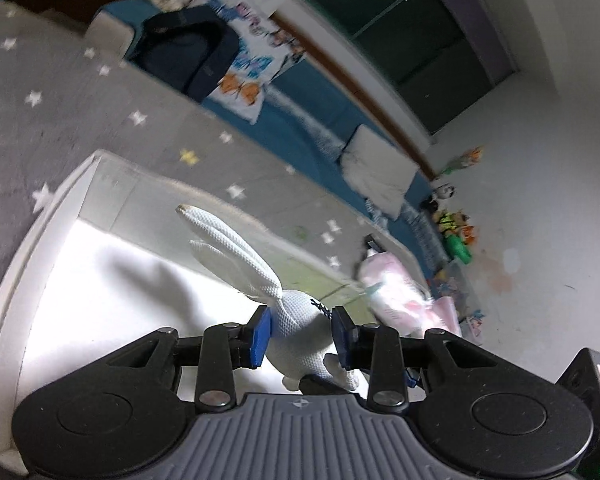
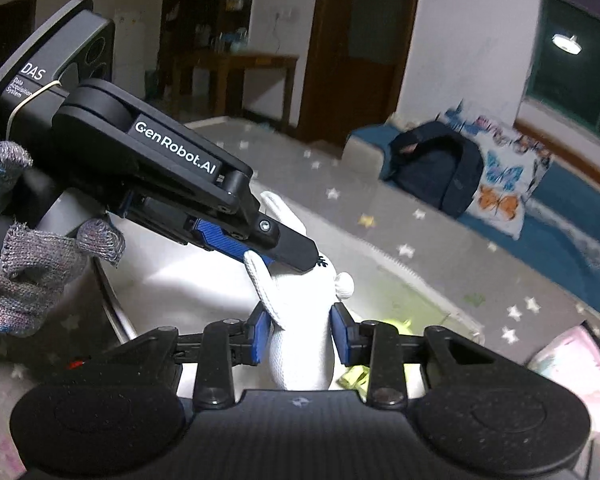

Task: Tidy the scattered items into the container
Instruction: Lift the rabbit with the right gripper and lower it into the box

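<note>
A white knitted bunny (image 1: 300, 332) with long ears is held above the white container (image 1: 60, 216). My left gripper (image 1: 302, 338) is shut on its head, ears pointing away over the container's bright floor. My right gripper (image 2: 300, 338) is shut on the bunny's body (image 2: 300, 344). The left gripper also shows in the right wrist view (image 2: 284, 250), clamped on the bunny's head from the upper left. A pink soft item (image 1: 396, 292) lies on the carpet just past the container's far right corner.
The container sits on a grey star-patterned carpet (image 1: 60, 92). Yellow-green bits (image 2: 356, 376) lie inside the container. A blue mat with a dark backpack (image 1: 184, 52), a butterfly cushion (image 2: 504, 184) and a white pillow (image 1: 380, 172) runs along the wall. Small toys (image 1: 452, 228) lie further right.
</note>
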`<state>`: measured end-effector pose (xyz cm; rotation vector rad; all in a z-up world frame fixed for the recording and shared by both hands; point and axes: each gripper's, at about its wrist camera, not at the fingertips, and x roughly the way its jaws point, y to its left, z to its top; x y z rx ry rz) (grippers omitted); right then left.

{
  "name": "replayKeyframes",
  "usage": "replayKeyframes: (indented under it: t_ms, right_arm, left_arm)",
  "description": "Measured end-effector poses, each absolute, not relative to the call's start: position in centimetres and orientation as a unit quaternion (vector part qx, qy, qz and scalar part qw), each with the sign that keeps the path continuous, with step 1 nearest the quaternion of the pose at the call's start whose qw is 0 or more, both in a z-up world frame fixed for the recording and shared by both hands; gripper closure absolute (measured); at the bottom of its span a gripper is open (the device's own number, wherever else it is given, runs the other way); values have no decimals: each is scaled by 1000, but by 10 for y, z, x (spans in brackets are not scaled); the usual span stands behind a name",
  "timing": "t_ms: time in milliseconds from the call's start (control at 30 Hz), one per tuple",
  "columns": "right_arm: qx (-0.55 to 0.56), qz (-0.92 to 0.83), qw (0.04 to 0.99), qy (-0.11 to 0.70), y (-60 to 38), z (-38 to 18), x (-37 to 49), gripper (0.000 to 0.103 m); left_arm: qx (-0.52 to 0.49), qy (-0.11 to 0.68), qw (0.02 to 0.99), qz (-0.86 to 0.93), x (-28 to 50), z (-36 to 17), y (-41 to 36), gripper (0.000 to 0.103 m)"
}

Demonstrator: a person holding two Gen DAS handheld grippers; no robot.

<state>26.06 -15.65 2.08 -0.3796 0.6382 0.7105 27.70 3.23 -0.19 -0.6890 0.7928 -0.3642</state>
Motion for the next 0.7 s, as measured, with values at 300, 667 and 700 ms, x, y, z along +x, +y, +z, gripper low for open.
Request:
replayKeyframes:
  t_ms: [300, 667, 700]
  right_arm:
    - [-225, 342, 844, 347, -148, -10, 286, 71]
    - [-234, 324, 848, 350, -148, -21, 291, 63]
    - [-228, 323, 850, 349, -149, -20, 290, 63]
  left_arm:
    - [-331, 412, 834, -159, 296, -33, 31, 68]
    - [-309, 420, 841, -144, 289, -31, 25, 67]
    - [-310, 418, 841, -144, 288, -29, 25, 67]
